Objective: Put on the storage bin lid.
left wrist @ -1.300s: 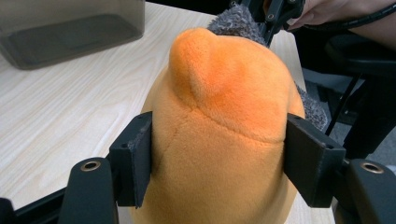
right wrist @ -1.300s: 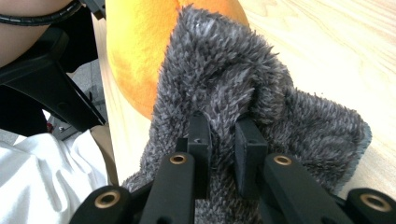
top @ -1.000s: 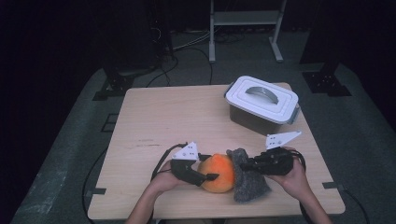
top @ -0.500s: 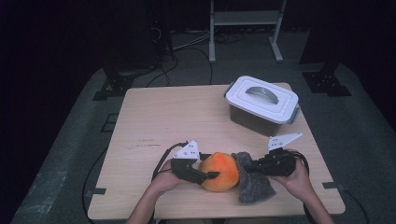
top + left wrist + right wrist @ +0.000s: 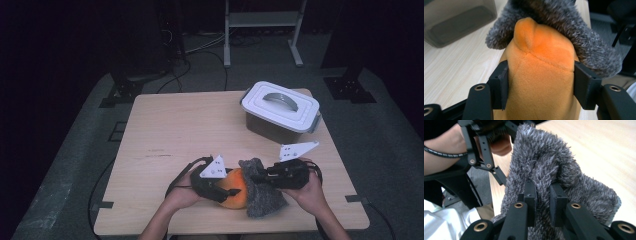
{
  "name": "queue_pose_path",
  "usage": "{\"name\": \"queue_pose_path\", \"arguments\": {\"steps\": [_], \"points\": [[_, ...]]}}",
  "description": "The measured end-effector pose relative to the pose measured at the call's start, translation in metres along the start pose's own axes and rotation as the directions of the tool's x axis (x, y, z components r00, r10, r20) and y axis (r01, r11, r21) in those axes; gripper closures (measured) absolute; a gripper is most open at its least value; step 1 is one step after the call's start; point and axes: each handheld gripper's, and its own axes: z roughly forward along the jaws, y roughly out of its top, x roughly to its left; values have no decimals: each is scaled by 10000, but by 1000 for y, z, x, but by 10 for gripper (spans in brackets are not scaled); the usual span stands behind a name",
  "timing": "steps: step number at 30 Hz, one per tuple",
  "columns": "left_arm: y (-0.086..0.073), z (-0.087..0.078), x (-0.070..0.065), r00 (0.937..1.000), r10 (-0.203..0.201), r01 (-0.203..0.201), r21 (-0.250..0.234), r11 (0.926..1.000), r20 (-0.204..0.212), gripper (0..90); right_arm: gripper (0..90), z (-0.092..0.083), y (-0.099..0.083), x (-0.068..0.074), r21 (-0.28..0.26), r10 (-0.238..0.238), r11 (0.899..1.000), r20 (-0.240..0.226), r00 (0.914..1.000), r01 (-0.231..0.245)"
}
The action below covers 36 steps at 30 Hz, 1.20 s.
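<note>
Near table's front edge | grey fuzzy cloth (image 5: 262, 192) now drawn further over orange plush (image 5: 235, 192) | my left gripper (image 5: 225, 192), jaws just reopened slightly, clamps plush | right gripper (image 5: 256, 178) pinches cloth.

We are seeing an orange plush toy (image 5: 541, 75), a fuzzy grey cloth (image 5: 544, 170), a white-lidded grey box (image 5: 280, 112) and a pale wood-grain table (image 5: 180, 130).

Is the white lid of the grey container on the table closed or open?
Closed. In the high view the white lid lies flat on the grey container, its handle folded down; side latches are too small to judge.
</note>
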Motion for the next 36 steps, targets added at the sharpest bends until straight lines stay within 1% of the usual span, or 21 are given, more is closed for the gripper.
{"name": "queue_pose_path", "arguments": {"steps": [4,6,8,9,11,13,14,16,17,18,19,20,21,23,25,26,28,32,33,35,36], "points": [[-8,1,6,9979,-326,363,-671,9971,557,247,779,2,-11,-9,162,354,9993,-259,9990,-350],[-11,1,9,9971,-426,474,-776,9959,623,184,779,1,-13,-11,239,408,9989,-212,9989,-403],[-16,2,12,9964,-547,592,-714,9957,642,121,779,0,-15,-13,351,487,9982,-274,9984,-477],[-20,3,15,9944,-729,786,-749,9941,761,101,779,0,-16,-14,406,493,9980,-283,9984,-481],[-29,6,22,9873,-1219,1308,-848,9878,1021,86,779,-2,-19,-16,453,554,9975,-286,9981,-541],[-35,9,27,9780,-1627,1745,-853,9810,1303,74,779,-3,-22,-19,510,612,9969,-302,9977,-596],[-38,10,29,9741,-1752,1895,-934,9774,1430,74,779,-4,-23,-21,540,661,9965,-317,9973,-643],[-40,13,30,9706,-1829,1998,-1005,9747,1565,78,779,-5,-26,-24,581,744,9957,-343,9966,-723],[-41,13,30,9694,-1825,2011,-1045,9740,1642,108,778,-6,-27,-25,577,787,9954,-304,9964,-769],[-41,12,29,9710,-1764,1950,-1078,9749,1613,159,778,-6,-28,-26,602,809,9951,-295,9963,-790],[-41,11,29,9750,-1653,1821,-1077,9774,1489,222,778,-7,-29,-27,623,818,9949,-287,9962,-799],[-40,11,27,9763,-1646,1807,-1099,9774,1408,274,778,-8,-30,-28,633,849,9945,-263,9960,-831],[-38,9,26,9810,-1513,1643,-1049,9808,1217,306,778,-8,-30,-28,665,876,9941,-252,9958,-857],[-35,5,25,9847,-1331,1444,-990,9846,1126,354,777,-10,-30,-28,876,811,9930,-116,9966,-798],[-33,3,23,9875,-1182,1278,-903,9877,1043,362,777,-13,-30,-29,1106,774,9909,16,9970,-771],[-32,2,22,9885,-1156,1243,-877,9884,977,362,777,-16,-30,-29,1053,777,9914,86,9969,-781],[-28,1,20,9912,-969,1043,-809,9913,900,363,778,-20,-26,-26,793,688,9944,110,9976,-694],[-20,5,13,9952,-744,782,-589,9952,640,362,777,-26,-7,-10,-80,161,9998,200,9997,-159],[-18,6,11,9955,-758,792,-591,9951,568,358,776,-26,-3,-6,-77,-35,10000,243,9997,37],[-18,7,9,9963,-715,742,-579,9956,470,359,775,-21,1,0,184,-338,9993,444,9984,330],[-18,6,9,9966,-716,739,-579,9956,402,363,775,-20,0,0,258,-352,9991,483,9982,340]]}}
